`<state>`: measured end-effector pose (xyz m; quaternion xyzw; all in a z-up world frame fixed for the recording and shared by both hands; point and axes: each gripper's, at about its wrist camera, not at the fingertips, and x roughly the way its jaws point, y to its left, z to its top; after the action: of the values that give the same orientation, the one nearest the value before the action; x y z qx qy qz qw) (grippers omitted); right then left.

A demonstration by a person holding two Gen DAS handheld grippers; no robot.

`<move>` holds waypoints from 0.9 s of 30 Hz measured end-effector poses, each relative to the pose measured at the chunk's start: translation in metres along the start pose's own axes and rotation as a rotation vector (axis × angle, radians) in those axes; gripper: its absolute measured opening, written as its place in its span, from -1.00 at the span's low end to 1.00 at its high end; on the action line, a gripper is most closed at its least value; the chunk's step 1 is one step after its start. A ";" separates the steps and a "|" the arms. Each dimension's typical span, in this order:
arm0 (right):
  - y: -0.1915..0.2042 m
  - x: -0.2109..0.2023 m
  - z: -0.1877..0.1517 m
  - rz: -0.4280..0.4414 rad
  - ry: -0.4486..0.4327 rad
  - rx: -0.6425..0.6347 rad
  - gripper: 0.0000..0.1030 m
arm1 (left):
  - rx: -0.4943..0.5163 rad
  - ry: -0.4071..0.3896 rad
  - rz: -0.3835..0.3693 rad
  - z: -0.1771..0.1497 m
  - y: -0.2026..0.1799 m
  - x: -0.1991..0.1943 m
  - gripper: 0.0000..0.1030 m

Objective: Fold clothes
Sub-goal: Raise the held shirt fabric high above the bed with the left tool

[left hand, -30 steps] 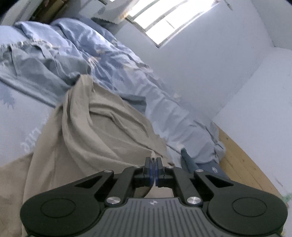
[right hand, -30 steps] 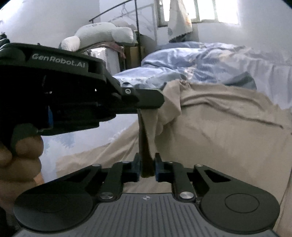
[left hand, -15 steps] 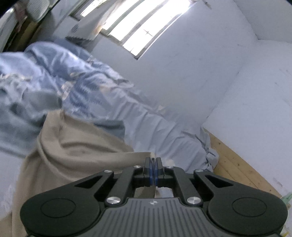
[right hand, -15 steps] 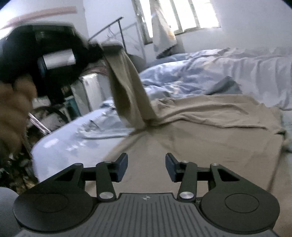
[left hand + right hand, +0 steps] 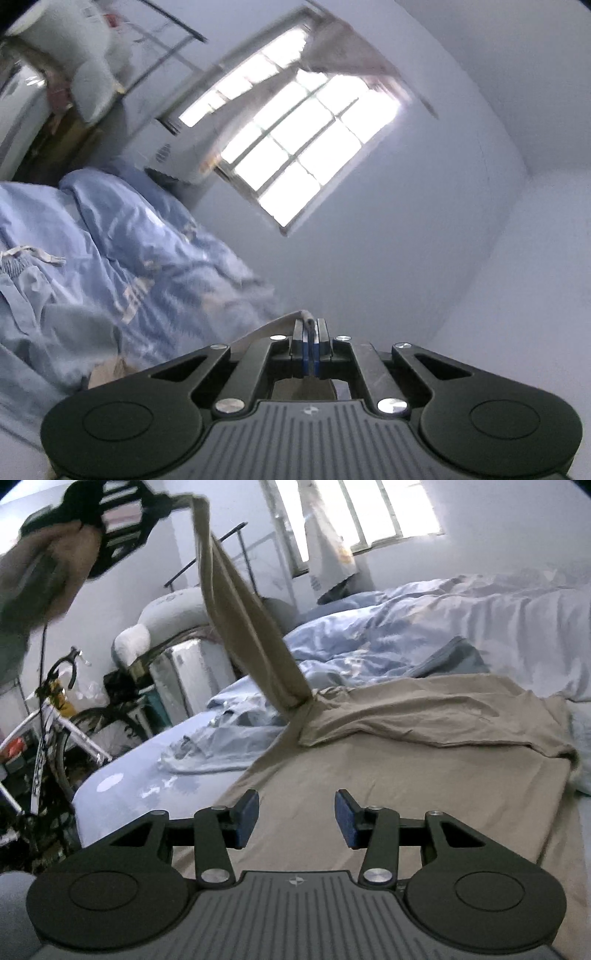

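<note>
Backlit — window blown out | motion blur | fisheye-bent edges

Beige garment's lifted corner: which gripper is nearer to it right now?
Left. The left gripper is shut on the beige garment, holding its corner raised; the right gripper hangs open over the flat part, apart from it.

The right gripper hovers with its jaws spread wide and nothing between them, just above a tan garment spread over the bed. At upper left the left gripper, in a hand, pinches one end of that garment and lifts it into a taut strip rising from the bed. A rumpled blue duvet lies behind, with a bicycle at the left.
</note>
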<state>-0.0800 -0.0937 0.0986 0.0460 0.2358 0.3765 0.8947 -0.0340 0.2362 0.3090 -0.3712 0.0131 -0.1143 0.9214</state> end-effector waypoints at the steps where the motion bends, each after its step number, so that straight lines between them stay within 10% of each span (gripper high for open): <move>1: 0.001 0.003 0.000 0.002 0.006 -0.008 -0.09 | -0.002 -0.027 0.009 0.009 0.000 0.000 -1.00; 12: 0.001 0.008 0.002 0.032 0.001 0.015 -0.09 | 0.039 -0.221 0.050 0.059 -0.007 -0.016 -1.00; 27: 0.005 0.008 0.004 0.026 -0.006 0.008 -0.09 | 0.144 0.114 -0.054 -0.043 -0.055 0.077 -1.00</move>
<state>-0.0767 -0.0848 0.1001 0.0537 0.2339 0.3869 0.8904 0.0247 0.1511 0.3202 -0.2973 0.0470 -0.1608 0.9400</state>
